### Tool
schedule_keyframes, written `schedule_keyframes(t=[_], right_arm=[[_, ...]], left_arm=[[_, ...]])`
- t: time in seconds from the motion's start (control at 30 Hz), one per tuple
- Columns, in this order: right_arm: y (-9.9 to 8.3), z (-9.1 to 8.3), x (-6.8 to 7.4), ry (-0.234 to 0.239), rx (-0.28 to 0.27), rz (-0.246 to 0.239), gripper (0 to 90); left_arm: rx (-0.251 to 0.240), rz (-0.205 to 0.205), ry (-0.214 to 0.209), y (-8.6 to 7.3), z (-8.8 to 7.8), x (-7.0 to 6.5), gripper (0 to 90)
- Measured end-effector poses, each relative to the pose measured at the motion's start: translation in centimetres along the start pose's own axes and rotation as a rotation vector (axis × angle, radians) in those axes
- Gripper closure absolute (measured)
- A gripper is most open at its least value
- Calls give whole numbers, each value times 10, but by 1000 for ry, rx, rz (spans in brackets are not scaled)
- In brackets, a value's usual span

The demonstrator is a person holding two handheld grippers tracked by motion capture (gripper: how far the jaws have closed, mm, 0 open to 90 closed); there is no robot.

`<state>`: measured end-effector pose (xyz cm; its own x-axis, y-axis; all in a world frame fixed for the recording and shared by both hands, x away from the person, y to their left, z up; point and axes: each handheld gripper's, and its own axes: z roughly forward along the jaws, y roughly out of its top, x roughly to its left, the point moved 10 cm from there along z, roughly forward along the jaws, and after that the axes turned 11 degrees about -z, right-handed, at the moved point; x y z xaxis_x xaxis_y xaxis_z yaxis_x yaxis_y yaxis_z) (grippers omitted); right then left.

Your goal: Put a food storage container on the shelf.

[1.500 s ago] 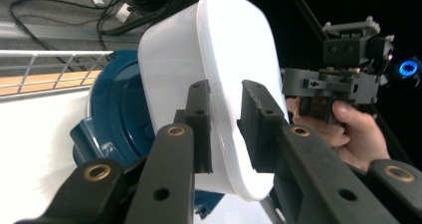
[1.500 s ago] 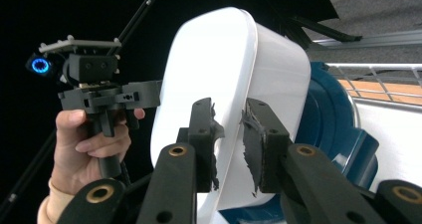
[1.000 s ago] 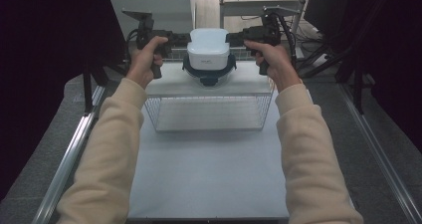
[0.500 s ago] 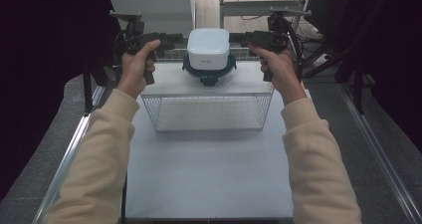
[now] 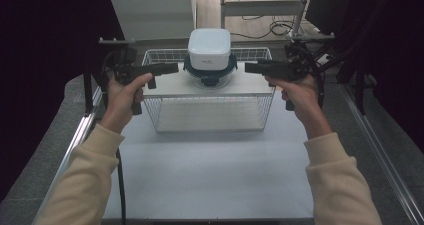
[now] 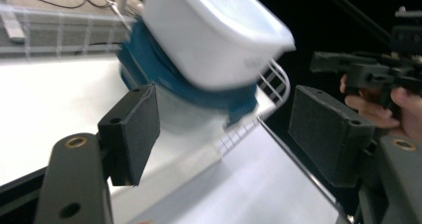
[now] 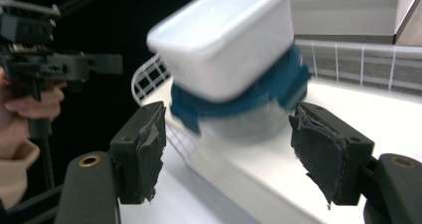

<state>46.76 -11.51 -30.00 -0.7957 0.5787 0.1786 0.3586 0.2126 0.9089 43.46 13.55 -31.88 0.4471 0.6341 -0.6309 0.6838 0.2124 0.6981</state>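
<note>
A white tub (image 5: 209, 47) sits on a clear bowl with a blue clip lid (image 5: 210, 75), stacked on a white board (image 5: 170, 88) across a wire basket (image 5: 215, 114). My left gripper (image 5: 175, 68) hangs level to the left of the stack, clear of it, and its jaws have just been opening. My right gripper (image 5: 248, 66) mirrors it on the right, open, its jaws having just been closing a little. Nothing lies between the left gripper's (image 6: 229, 134) pads; the tub (image 6: 214, 30) is beyond them. The right gripper (image 7: 226, 149) likewise frames the tub (image 7: 224, 40) from a distance.
The basket stands at the far end of a white table (image 5: 210, 175) with metal rails (image 5: 75, 140) along both sides. Dark curtains close in left and right. Cables (image 5: 260, 32) lie on the floor behind the basket.
Both grippers were against the sides of the stack a second ago. They have since opened and drawn outward to either side, away from it. The stack stays on the board.
</note>
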Motion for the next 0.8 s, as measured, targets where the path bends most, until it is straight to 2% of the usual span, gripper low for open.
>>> schedule_keyframes(t=[0.13,0.23,0.27,0.3,0.5,0.57,0.63,0.7,0.8], right_arm=[[-26,-11,6,0,19,-27,293],[-45,-18,8,-13,27,-51,293],[-57,-21,8,-14,27,-57,292],[-57,-21,8,-14,27,-57,292],[-94,-27,10,-9,34,-52,293],[-108,-28,11,-18,50,-61,293],[-121,-28,13,-10,55,-59,293],[-133,-28,15,-7,64,-60,293],[-152,-30,18,-26,85,-64,292]], left_arm=[[28,47,12,-30,-6,2,276],[37,59,18,-50,-10,7,276],[42,63,23,-56,-11,9,273],[44,71,29,-62,-12,12,273],[69,73,71,-103,-14,34,273],[54,57,76,-113,-13,40,280],[79,62,80,-128,-12,46,281],[82,72,101,-139,-13,51,282],[74,82,137,-158,-13,60,276]])
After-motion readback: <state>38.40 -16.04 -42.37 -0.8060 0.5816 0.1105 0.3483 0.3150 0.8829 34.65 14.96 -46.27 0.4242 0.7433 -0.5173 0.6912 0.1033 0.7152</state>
